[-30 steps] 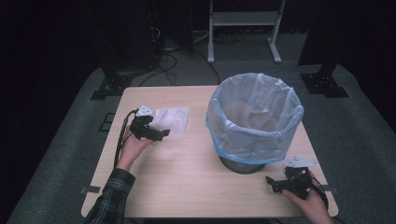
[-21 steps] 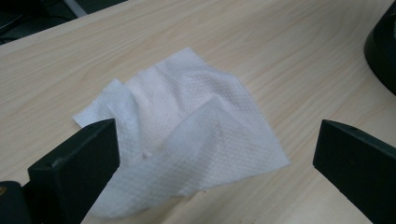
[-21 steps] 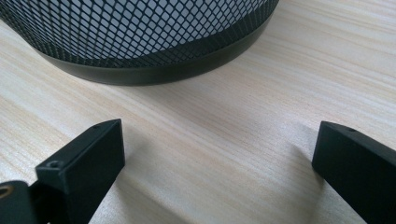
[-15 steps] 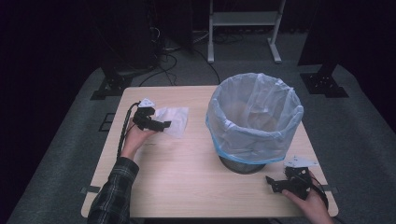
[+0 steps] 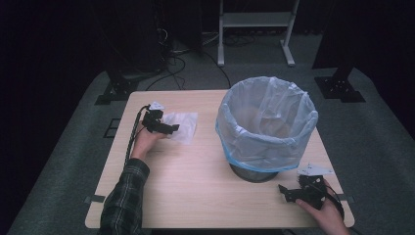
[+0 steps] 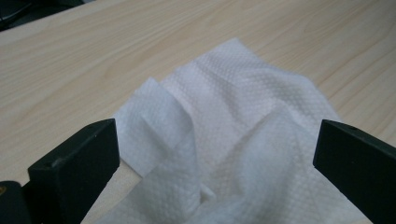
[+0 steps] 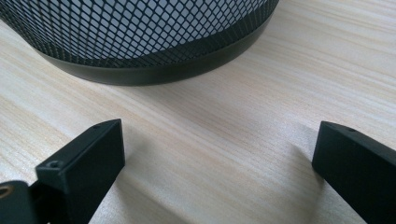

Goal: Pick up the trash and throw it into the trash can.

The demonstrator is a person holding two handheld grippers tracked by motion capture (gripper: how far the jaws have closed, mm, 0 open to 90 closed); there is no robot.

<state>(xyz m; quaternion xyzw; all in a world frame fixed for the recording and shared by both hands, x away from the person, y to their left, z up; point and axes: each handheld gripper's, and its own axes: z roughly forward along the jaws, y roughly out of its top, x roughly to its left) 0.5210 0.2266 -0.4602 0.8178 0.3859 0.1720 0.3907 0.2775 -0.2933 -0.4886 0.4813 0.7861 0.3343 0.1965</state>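
While the left gripper (image 6: 212, 154) hangs with its jaws wide apart over the crumpled white paper napkin (image 6: 224, 144) — which lies on the pale wooden table (image 5: 195, 186), left of the black mesh bin with its translucent blue liner (image 5: 266, 122) — the right gripper (image 7: 217, 154) rests spread open beside the bin's base

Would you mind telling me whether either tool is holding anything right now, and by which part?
Nothing is held. The left tool stands open around the crumpled paper towel, its jaws not closed on it. The right tool is open over bare table.
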